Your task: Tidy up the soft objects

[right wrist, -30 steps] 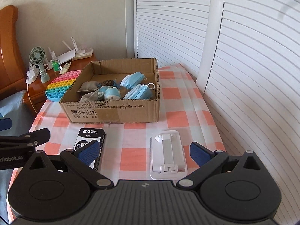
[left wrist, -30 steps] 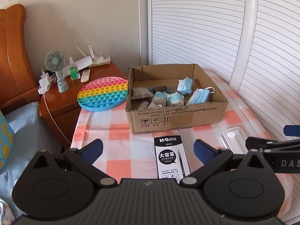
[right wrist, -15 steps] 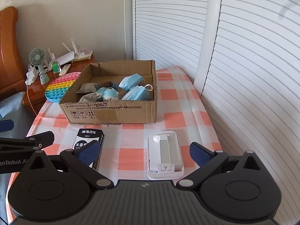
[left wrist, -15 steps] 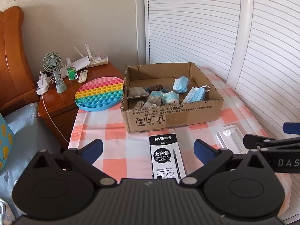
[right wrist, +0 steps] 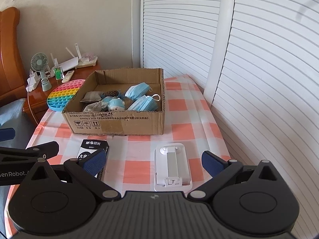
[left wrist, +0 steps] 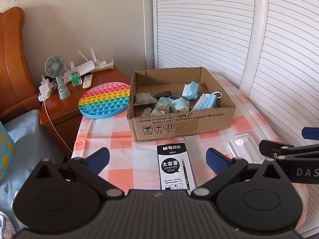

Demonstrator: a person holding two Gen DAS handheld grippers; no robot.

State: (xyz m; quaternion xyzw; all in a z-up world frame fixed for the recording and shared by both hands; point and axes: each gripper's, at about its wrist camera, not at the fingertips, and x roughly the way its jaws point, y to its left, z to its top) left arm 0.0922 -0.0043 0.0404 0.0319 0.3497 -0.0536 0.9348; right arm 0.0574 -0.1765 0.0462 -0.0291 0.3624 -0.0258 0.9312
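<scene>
Two hand-held grippers hover side by side over the near edge of a table point(right wrist: 179, 103) covered in an orange-and-white check cloth, both with jaws spread wide and holding nothing. Directly below the left gripper point(left wrist: 157, 156) lies a black pen box point(left wrist: 174, 167), its long axis running away from the camera toward the carton; below the right gripper point(right wrist: 153, 159) lies a flat white phone stand point(right wrist: 172, 167), lined up the same way. Both are hard goods, and both sit on the cloth just short of the cardboard box point(right wrist: 117, 122).

Beyond them, the open carton stands squarely across the middle of the table. Inside it rest the soft things: two blue face masks point(right wrist: 144, 102) toward its right side, a small pale-blue plush toy point(right wrist: 116, 104) near the front wall, and grey fabric pouches point(left wrist: 144, 99) to the left. Judging by that, most of the sorting looks done.

The one soft piece outside the carton appears to be the round rainbow pop-it mat point(left wrist: 104, 99), lying flat just beside the carton's left wall and overhanging onto a wooden nightstand point(left wrist: 65, 107). It sits ahead and to the left of both tools, so the left gripper is the nearer one; being round, it offers no preferred axis, only a thin rim to pinch. A desk fan point(left wrist: 55, 69) stands farther back.
</scene>
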